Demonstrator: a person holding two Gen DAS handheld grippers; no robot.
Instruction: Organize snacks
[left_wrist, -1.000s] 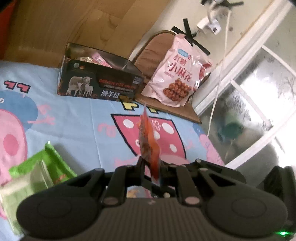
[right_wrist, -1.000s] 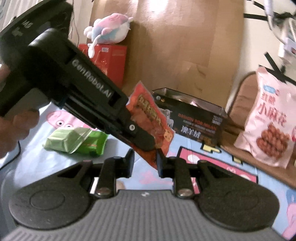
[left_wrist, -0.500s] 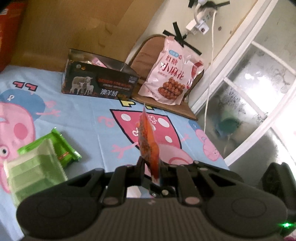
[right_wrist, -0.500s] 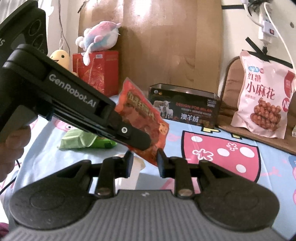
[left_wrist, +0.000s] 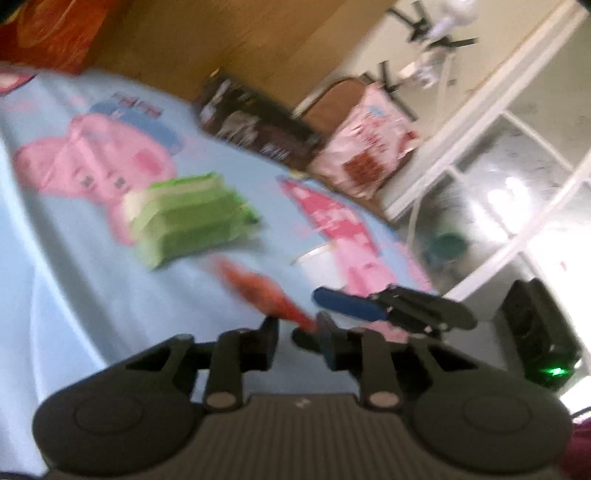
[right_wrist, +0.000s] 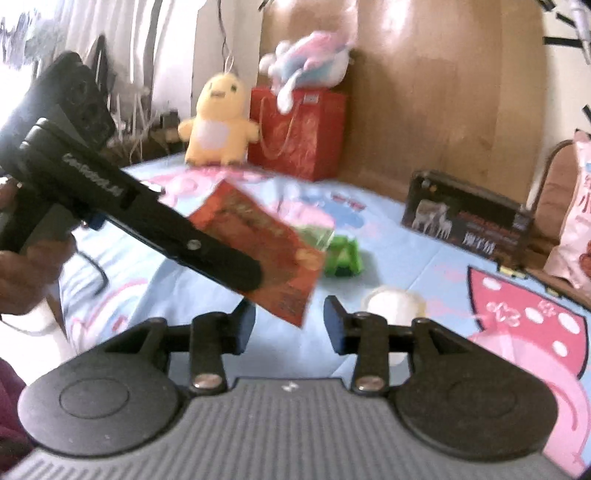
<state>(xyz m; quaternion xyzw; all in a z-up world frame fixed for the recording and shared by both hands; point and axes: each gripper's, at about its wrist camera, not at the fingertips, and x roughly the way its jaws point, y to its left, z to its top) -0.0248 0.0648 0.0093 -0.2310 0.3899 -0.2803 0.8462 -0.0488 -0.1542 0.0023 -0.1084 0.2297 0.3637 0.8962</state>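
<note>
My left gripper (left_wrist: 297, 343) is shut on a red snack packet (left_wrist: 264, 291), held edge-on above the blue cartoon sheet (left_wrist: 92, 295). In the right wrist view the left gripper (right_wrist: 255, 275) comes in from the left with the red packet (right_wrist: 266, 243) in it. My right gripper (right_wrist: 290, 325) is open and empty just below the packet's lower corner; its blue-padded finger shows in the left wrist view (left_wrist: 347, 308). Green snack packets (left_wrist: 184, 218) lie on the sheet. A dark open box (right_wrist: 465, 218) stands at the back.
A pink snack bag (left_wrist: 365, 155) leans on a chair beside the box. A white round container (right_wrist: 393, 304) lies on the sheet. A yellow chick toy (right_wrist: 218, 122), a red gift bag (right_wrist: 299, 133) and a plush toy (right_wrist: 310, 62) stand at the back left. A window is at the right.
My right gripper has opened and drawn back from the red packet. Both views have swung left and are blurred by motion; the left gripper still holds the packet, now tilted.
</note>
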